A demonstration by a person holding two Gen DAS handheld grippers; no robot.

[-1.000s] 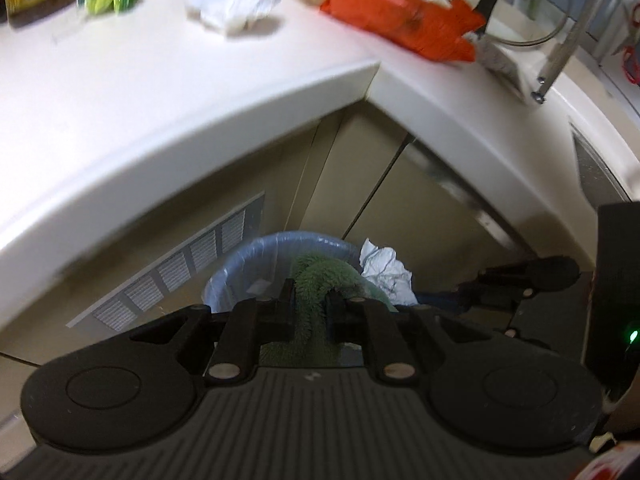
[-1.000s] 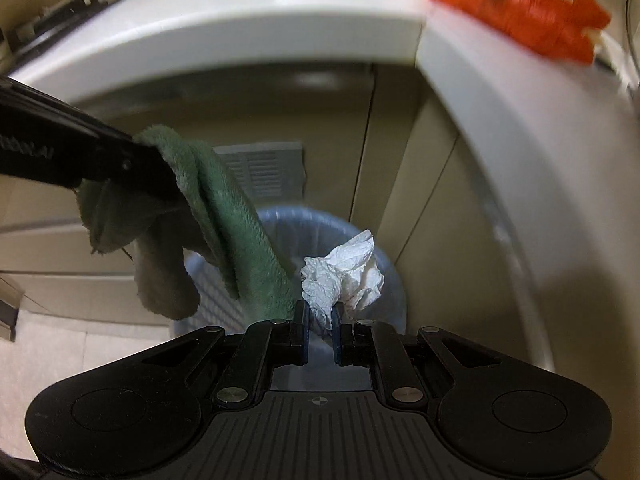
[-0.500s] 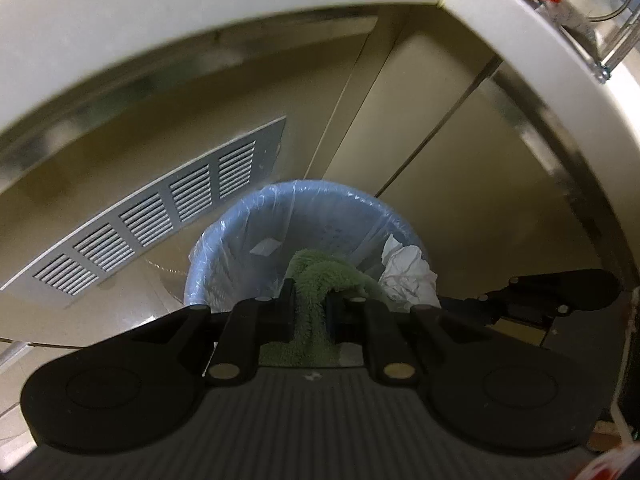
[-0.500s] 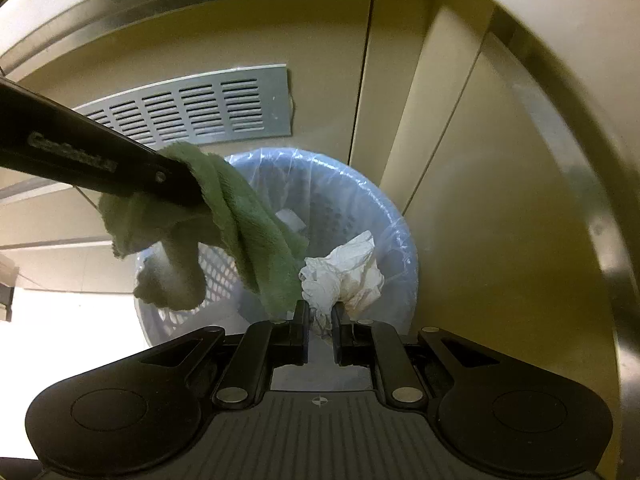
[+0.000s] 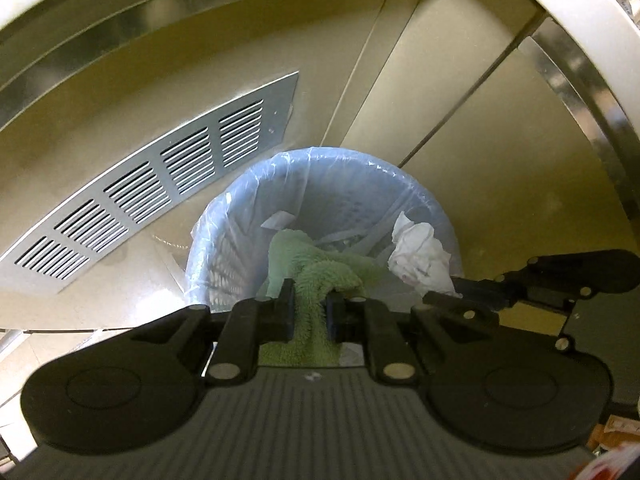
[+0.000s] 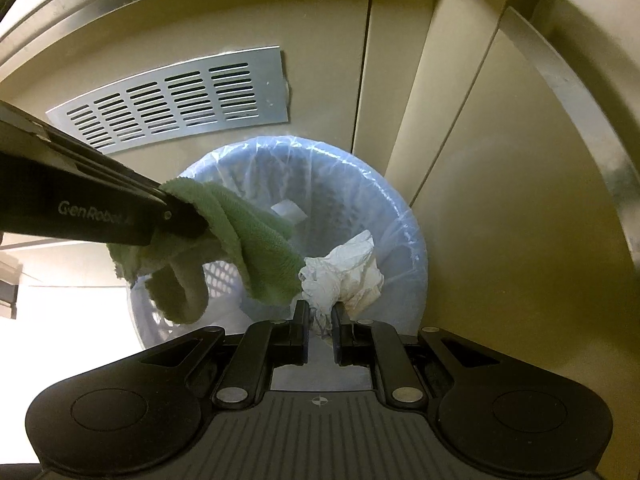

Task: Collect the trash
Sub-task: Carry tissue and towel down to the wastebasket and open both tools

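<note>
- Both tools have dropped from desk level to just above the bin; the desk top and its orange wrapper are gone from view, and the bin mouth now fills the centre.
- Left tool: jaws pinched tight on the green cloth, which bunches between the pads and hangs over the bin opening.
- Right tool: jaws clamped on the crumpled white paper, also over the opening.
- Cloth and paper touch in the right wrist view; releasing one may drag the other.
- Risk: a cloth loop hangs out past the near left rim, so on release it could drape over the edge or land on the floor.
- Risk: paper is light, could cling to a pad.
- Bin with blue liner stands on the floor against the cabinet, below the vent grille; some scraps already inside.
</note>
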